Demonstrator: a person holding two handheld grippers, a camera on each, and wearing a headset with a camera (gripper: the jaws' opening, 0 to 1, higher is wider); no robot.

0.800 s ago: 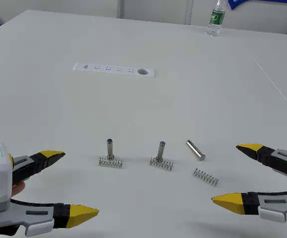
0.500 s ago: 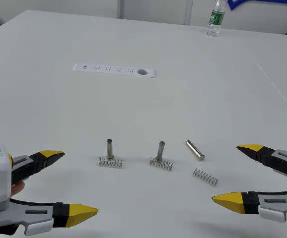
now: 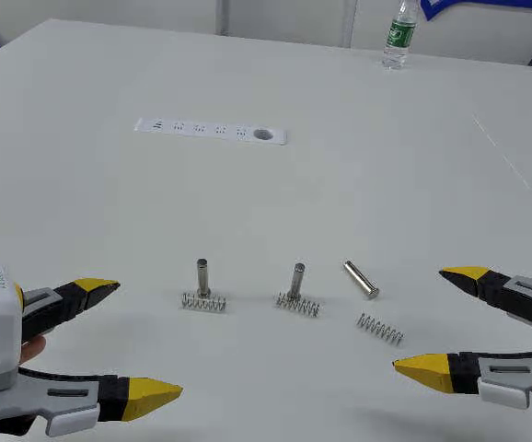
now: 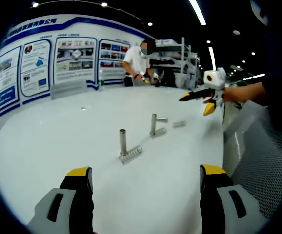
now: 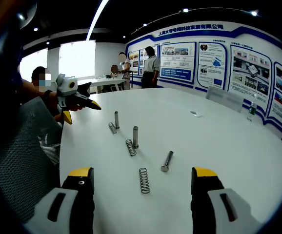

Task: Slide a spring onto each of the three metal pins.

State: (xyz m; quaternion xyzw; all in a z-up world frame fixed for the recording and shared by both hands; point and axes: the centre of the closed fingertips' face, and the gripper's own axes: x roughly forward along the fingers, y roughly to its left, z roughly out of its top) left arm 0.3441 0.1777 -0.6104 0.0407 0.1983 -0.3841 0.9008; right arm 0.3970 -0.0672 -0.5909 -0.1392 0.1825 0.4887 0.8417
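White tabletop (image 3: 82,203) is carrying little besides the parts: power strip (image 3: 211,131) lying well behind them, water bottle (image 3: 398,37) standing at the far edge. Nothing is blocking either gripper's path to the row. People (image 5: 151,66) are standing by the poster wall (image 5: 190,61) in the background.

Pins are sitting in a row near the front. Left pin (image 3: 202,274) and middle pin (image 3: 297,278) are standing upright, axes vertical. Right pin (image 3: 361,279) is lying flat, axis running diagonally, far-left to near-right. Left spring (image 3: 202,302) and middle spring (image 3: 298,305) are lying flat at the foot of their pins, axes roughly across the table. Right spring (image 3: 380,329) is lying just in front of the right pin, apart from it, roughly parallel. None threaded yet.

Left gripper (image 3: 150,338) is hovering front-left, jaws wide apart, empty. Right gripper (image 3: 418,319) is hovering front-right, jaws also spread, empty.

Versus 0.8 s ago: pins and springs are staying put, and both grippers are keeping the same spread and about the same spots.
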